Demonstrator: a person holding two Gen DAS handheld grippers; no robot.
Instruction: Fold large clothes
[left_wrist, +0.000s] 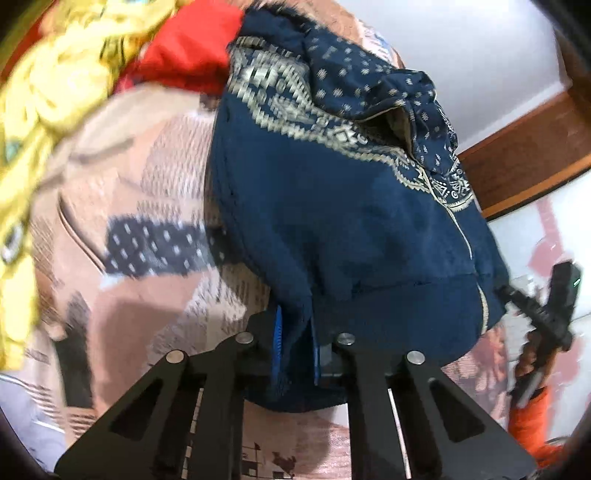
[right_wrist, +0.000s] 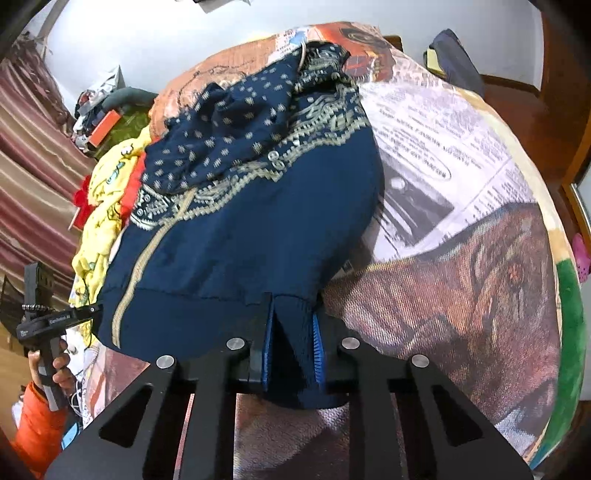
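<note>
Left wrist view showed the left gripper clenched on the near hem of the navy garment, the right gripper likewise, cloth stretching ahead over the bedspread; lifting both corners evenly would probably keep the fold square.

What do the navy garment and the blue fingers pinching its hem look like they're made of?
Navy garment: soft, matte woven cloth, probably cotton; it drapes and creases, with a cream printed border. Blue fingers: likely ribbed rubber or plastic, judging by the fine ridges; the look leaves it open.
</note>
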